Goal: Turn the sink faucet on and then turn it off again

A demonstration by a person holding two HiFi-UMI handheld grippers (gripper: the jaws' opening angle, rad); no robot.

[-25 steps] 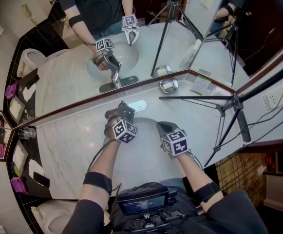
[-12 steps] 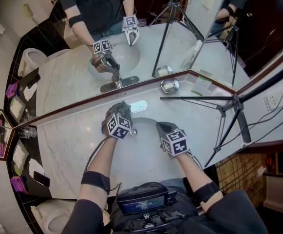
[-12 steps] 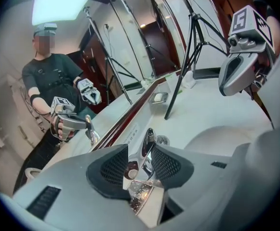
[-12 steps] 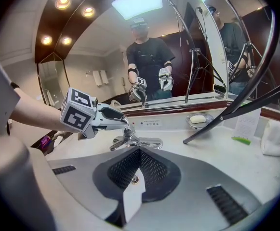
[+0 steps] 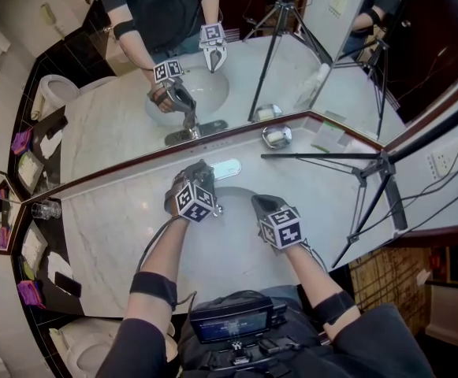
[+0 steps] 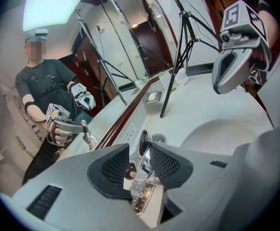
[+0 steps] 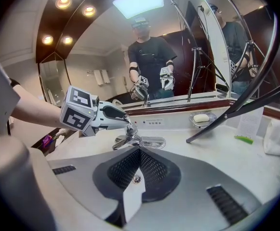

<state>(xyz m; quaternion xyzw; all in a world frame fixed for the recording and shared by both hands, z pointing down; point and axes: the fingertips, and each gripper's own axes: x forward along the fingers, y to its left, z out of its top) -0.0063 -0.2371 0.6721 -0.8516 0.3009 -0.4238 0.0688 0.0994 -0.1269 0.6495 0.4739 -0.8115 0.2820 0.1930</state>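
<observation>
A chrome faucet [image 5: 222, 168] stands behind the sink basin [image 5: 240, 246], close to the mirror. My left gripper [image 5: 199, 176] reaches over it. In the left gripper view its jaws [image 6: 140, 146] have just been closing, and the pads press on the shiny faucet handle [image 6: 142, 193] between them. The right gripper view shows the same grip from the side, with the left gripper [image 7: 106, 114] on top of the faucet [image 7: 136, 140]. My right gripper [image 5: 258, 204] hovers over the basin to the right of the faucet. It [image 7: 139, 165] is shut with nothing in it.
A soap dish [image 5: 276, 137] with a bar sits at the mirror's foot, right of the faucet. A black tripod [image 5: 374, 172] leans over the right of the marble counter [image 5: 110, 235]. A glass [image 5: 46, 210] stands at the far left. A folded card [image 5: 327, 136] lies near the corner.
My left gripper has shifted slightly left and closer to the mirror at the faucet, rolling a little. The right gripper has stayed put.
</observation>
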